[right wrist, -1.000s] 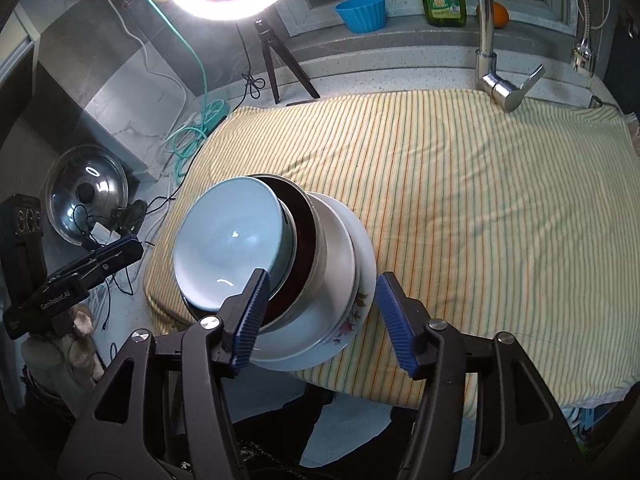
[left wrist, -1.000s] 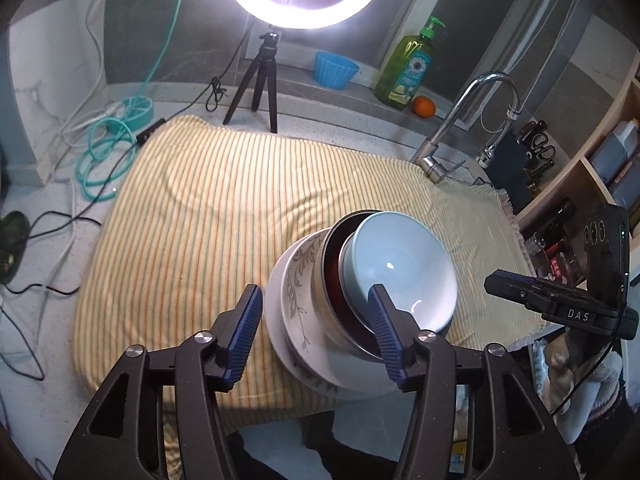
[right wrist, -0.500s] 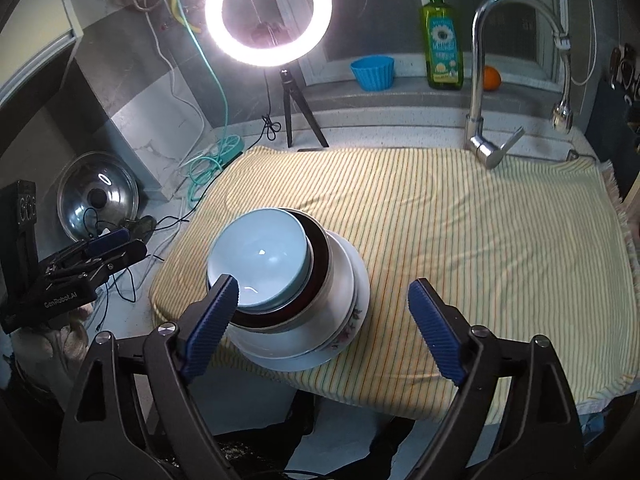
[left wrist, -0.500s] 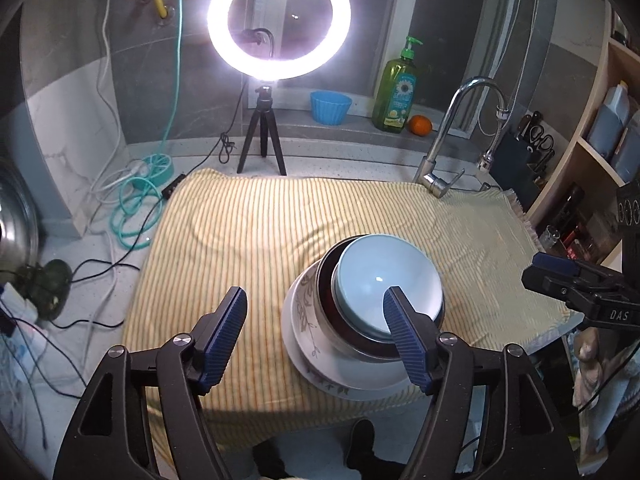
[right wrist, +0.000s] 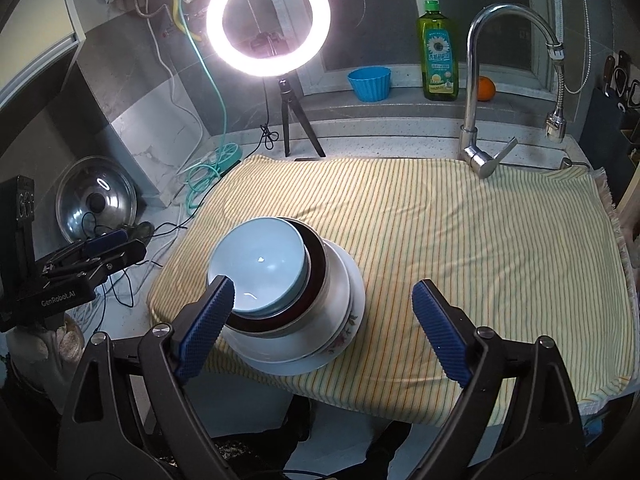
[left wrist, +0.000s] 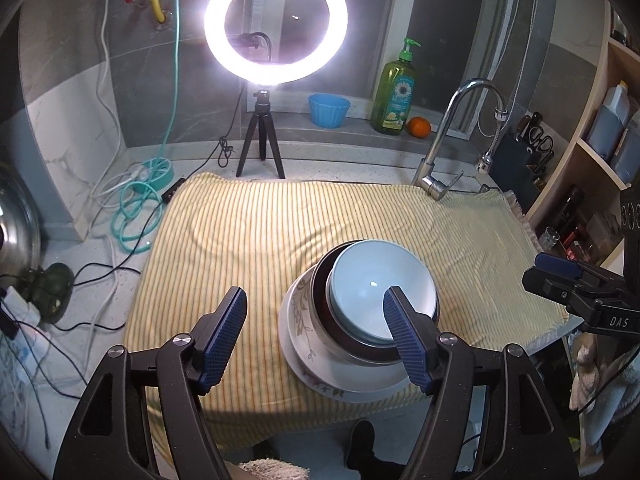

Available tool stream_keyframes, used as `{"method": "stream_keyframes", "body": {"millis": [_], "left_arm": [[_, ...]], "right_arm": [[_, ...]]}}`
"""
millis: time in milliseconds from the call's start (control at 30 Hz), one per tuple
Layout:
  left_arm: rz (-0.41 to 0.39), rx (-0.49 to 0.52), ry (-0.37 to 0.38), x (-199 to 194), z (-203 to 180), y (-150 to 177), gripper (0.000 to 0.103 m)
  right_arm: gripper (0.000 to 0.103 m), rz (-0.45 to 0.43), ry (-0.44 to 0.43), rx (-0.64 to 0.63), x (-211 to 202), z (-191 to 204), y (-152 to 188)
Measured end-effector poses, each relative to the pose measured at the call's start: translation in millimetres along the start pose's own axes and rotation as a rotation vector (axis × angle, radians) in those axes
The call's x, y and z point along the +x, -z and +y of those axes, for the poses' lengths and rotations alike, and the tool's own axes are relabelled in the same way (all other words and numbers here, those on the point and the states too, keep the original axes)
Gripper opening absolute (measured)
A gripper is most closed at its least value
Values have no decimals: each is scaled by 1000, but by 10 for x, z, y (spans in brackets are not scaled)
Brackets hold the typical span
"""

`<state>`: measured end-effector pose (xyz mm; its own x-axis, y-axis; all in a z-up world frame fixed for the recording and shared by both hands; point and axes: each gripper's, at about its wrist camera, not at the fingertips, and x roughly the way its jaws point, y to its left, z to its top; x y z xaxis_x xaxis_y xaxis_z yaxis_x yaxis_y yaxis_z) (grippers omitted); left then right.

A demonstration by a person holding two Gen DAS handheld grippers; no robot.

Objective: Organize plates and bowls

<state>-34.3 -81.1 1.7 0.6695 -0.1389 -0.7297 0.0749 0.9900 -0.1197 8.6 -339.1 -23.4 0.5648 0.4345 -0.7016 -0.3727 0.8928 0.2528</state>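
The yellow striped cloth point(left wrist: 280, 232) is seen spread over the worktop point(left wrist: 100, 320), filling the middle of both views; more of it and of the wall behind is taken in than a second ago, both cameras having been drawn back and up. The stack of dishes is kept at the cloth's near edge, lower centre-right in the left view and lower left of centre in the right view: a white floral-rimmed plate point(left wrist: 304, 344) at the bottom, a dark-lined metal bowl point(left wrist: 324, 280) on it, and a pale blue ceramic bowl point(left wrist: 372, 280) nested on top. The left hand-held gripper point(left wrist: 316, 336) and the right hand-held gripper point(right wrist: 324, 328) are held spread, wider than a second earlier, with nothing pinched.
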Motion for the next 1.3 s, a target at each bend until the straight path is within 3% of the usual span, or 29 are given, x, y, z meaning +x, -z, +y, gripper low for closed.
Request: {"method": "stream_keyframes", "body": {"millis": [1300], "left_arm": [[-5,-2,8,-10,-39,-19,71]], "right_arm": [[93,17,16,-4,67,-27,28]]}}
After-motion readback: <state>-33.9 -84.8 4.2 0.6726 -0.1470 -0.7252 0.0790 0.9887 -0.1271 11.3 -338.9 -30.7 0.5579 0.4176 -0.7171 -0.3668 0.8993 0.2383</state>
